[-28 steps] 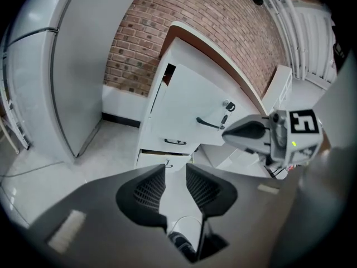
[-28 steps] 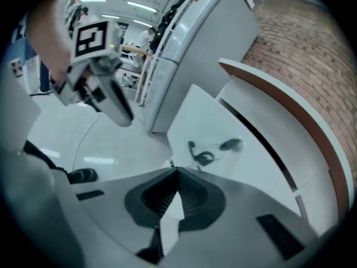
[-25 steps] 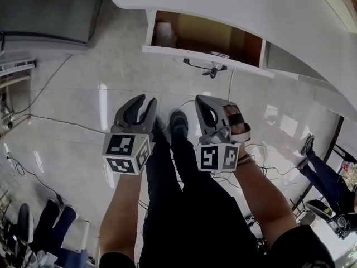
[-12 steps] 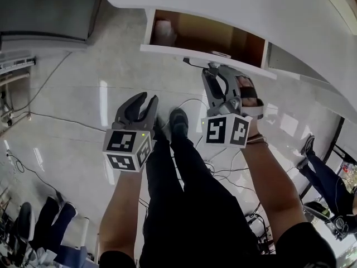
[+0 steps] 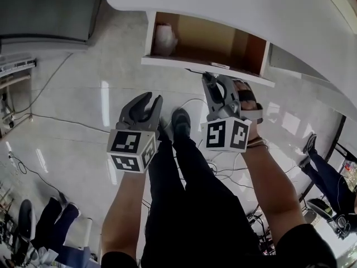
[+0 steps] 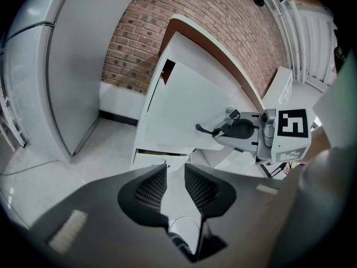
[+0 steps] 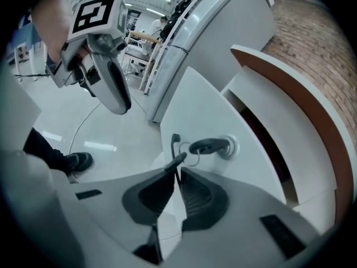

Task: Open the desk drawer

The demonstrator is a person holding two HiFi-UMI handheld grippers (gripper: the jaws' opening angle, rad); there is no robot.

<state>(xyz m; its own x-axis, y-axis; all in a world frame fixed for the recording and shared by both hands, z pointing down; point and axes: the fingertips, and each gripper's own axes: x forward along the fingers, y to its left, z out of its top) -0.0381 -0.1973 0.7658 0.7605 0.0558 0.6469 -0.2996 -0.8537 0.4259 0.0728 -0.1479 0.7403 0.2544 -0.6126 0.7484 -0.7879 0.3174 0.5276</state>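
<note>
Fingers (image 7: 158, 193) of the right gripper (image 7: 176, 175) are closing on the spare key (image 7: 173, 161) hanging by the lock (image 7: 228, 147) of the desk drawer (image 5: 178, 63). The drawer now sits farther out from under the desk (image 5: 223, 4) than a moment ago, so the pull appears to be working. Left gripper (image 5: 146, 102), empty and with its jaws closing slightly, hovers short of the drawer.

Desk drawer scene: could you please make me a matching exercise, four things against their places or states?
Things:
1. drawer
2. key
3. left gripper
4. right gripper

Places or states:
A. in the lock
B. over the floor, nothing between its jaws
C. pulled partly out
D. at the drawer front, spare key between its jaws

Pairs: 1-C, 2-A, 3-B, 4-D.
Both grippers' jaws are closing.
</note>
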